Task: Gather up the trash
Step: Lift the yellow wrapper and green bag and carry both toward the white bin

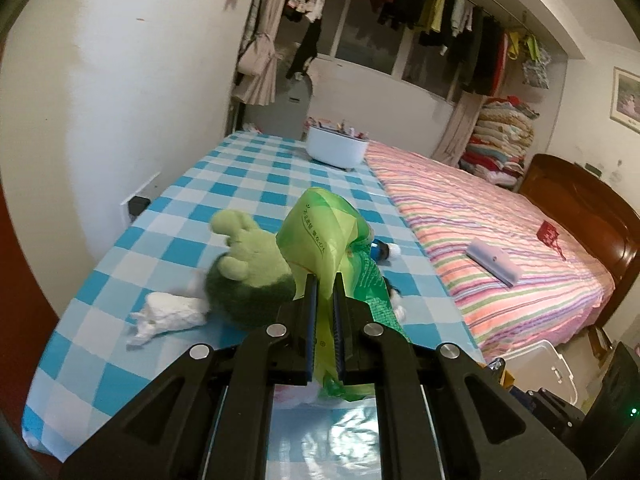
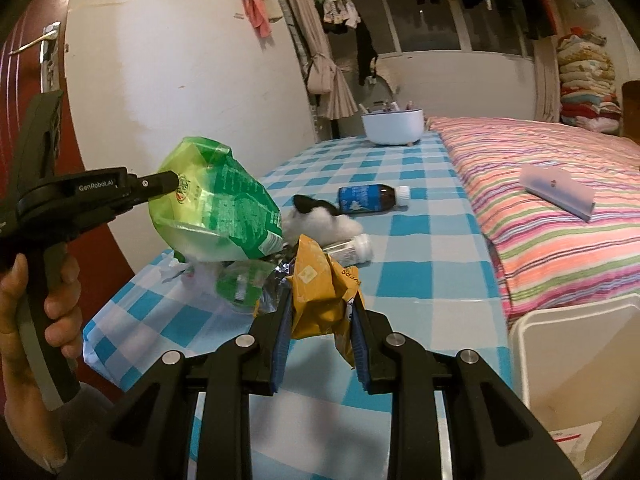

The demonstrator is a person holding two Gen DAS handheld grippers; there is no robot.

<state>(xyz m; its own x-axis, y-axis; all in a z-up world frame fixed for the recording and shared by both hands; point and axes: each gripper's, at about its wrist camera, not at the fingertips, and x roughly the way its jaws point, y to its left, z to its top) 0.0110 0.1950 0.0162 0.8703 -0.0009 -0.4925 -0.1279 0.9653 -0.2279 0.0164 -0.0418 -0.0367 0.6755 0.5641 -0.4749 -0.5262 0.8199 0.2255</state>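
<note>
The left claw (image 1: pixel 325 304) was pinching the green plastic bag (image 2: pixel 216 208), holding it lifted with its mouth sagging open over the near end of the checkered surface (image 1: pixel 132 260). The right claw (image 2: pixel 320 316) was closed on a crumpled yellow snack wrapper (image 2: pixel 320 292), just below and to the right of the bag's mouth. More litter lay under the bag: a green wrapper (image 2: pixel 240 284) and bits of foil. Beyond the bag lay a blue-labelled bottle (image 2: pixel 372 198), a small clear bottle (image 2: pixel 348 250) and a white fluffy lump (image 2: pixel 320 220). The likely slip: the thin film could slide from the left claw's narrow pinch, or the limp mouth could fold shut, so the wrapper would drop beside the bag.
</note>
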